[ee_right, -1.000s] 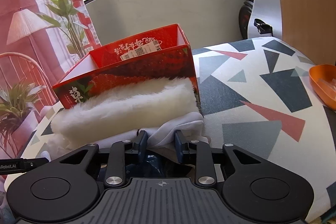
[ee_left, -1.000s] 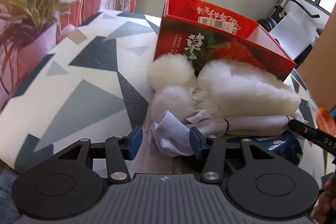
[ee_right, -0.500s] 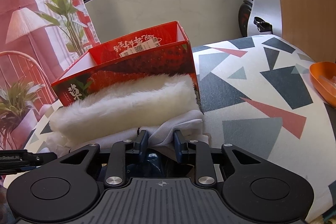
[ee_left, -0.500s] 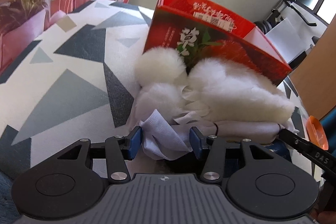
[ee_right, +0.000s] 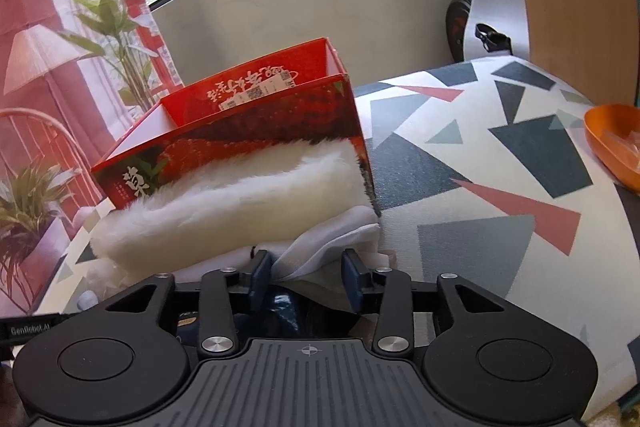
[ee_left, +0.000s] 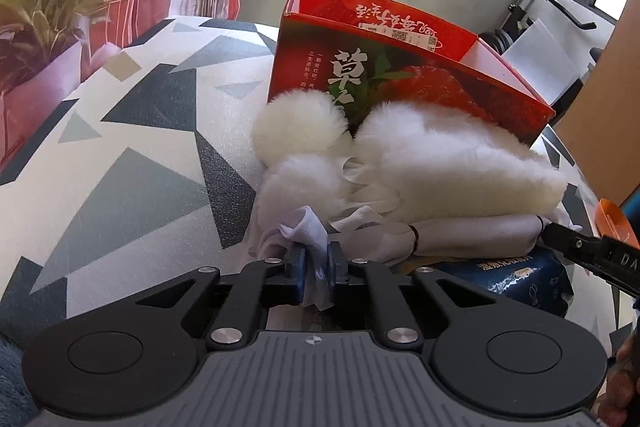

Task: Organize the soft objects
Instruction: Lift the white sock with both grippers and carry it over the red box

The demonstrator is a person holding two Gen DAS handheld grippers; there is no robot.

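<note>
Fur bundle, lying against the near side of the red box, is judged light and limp, so its white cloth is pinched at one end by the closed left gripper, while the right gripper is opening around the other end.

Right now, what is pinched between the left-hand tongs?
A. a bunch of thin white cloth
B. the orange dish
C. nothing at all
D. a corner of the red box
A: in the left wrist view the left tongs are shut on a bunch of thin white cloth, in front of the fluffy white fur and the red box.
</note>
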